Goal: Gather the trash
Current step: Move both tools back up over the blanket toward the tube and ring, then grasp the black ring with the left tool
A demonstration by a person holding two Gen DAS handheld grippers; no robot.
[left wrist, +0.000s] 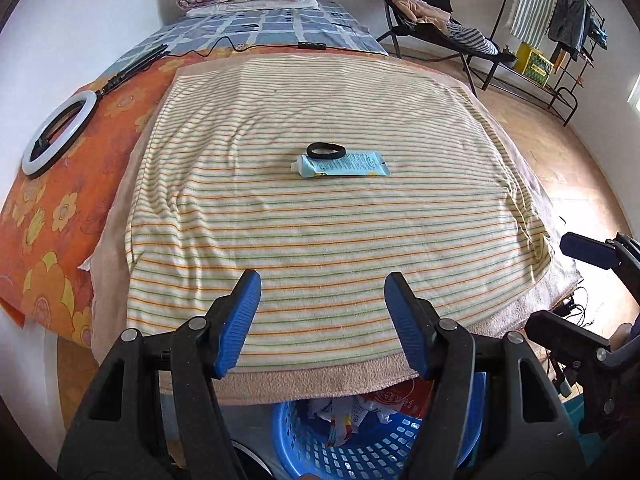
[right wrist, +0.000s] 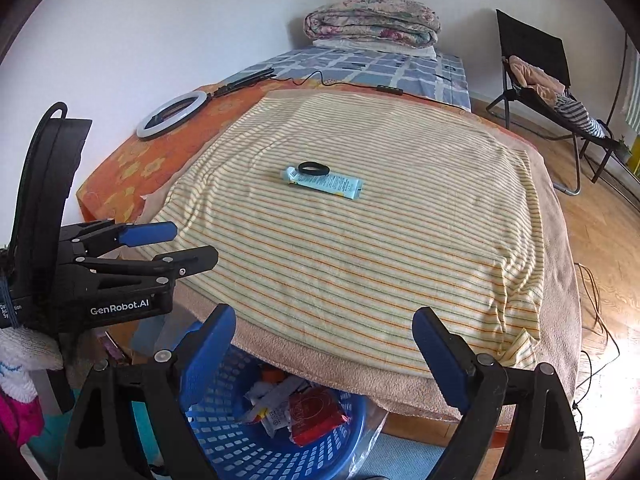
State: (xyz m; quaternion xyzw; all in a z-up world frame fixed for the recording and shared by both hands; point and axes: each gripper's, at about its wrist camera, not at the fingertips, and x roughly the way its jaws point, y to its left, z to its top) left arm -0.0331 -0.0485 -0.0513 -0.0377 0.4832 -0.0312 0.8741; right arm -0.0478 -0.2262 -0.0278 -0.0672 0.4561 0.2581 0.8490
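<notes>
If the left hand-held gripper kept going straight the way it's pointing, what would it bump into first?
Probably the striped towel spread on the bed. The left hand-held gripper is open and empty, aimed down at bare cloth short of the blue tube and black ring. Depth is hard to judge in this fisheye view.

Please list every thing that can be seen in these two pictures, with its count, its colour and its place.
tube: one, light blue, lying in the middle of the striped towel
band: one, black ring, touching the tube's far side
striped towel: one, cream with orange and green lines, spread on the bed
basket: one, blue, on the floor below the bed's near edge
wrappers: several, red and white, inside the basket
ring light: one, white, on the orange sheet
folded quilt: one, floral, at the far end
chair: one, black, by the wall
left tool: one, blue pads, open, empty
right tool: one, blue pads, open, empty
</notes>
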